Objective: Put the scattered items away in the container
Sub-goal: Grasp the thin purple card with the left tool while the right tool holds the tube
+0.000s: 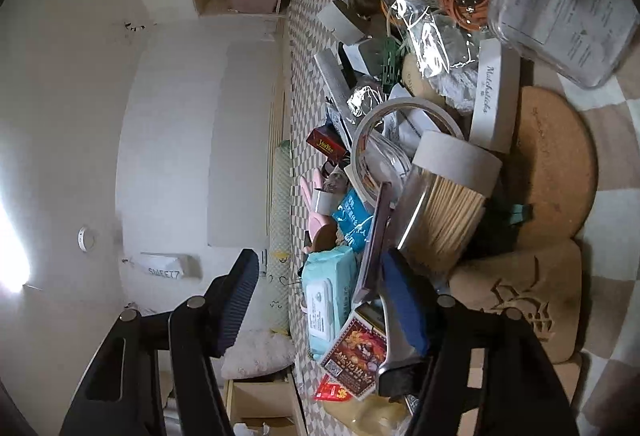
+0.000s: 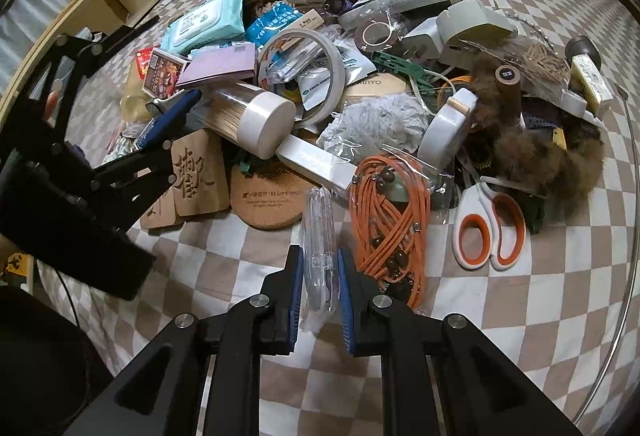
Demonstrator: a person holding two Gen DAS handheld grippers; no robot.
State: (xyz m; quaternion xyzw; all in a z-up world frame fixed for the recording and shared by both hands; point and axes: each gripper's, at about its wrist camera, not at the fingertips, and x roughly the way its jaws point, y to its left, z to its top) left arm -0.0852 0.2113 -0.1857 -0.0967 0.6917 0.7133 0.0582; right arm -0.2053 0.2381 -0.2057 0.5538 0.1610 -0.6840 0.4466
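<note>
Between our right gripper's [image 2: 318, 300] clenched fingers [image 2: 295, 292] we grasp a clear plastic case [image 2: 319, 244] on edge, its long axis pointing away toward the clutter pile on the checkered bedcover [image 2: 500, 316]. Our left gripper [image 1: 320, 300], fingers parted, straddles a small printed box [image 1: 354, 352] beside the toothpick jar [image 1: 444, 204]. Only our right view shows the orange-handled scissors [image 2: 490, 232].

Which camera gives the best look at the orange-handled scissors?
The right wrist view: the scissors lie in full sight on the checkered cloth, beside the orange cord bundle. The left wrist view does not show them at all.
</note>
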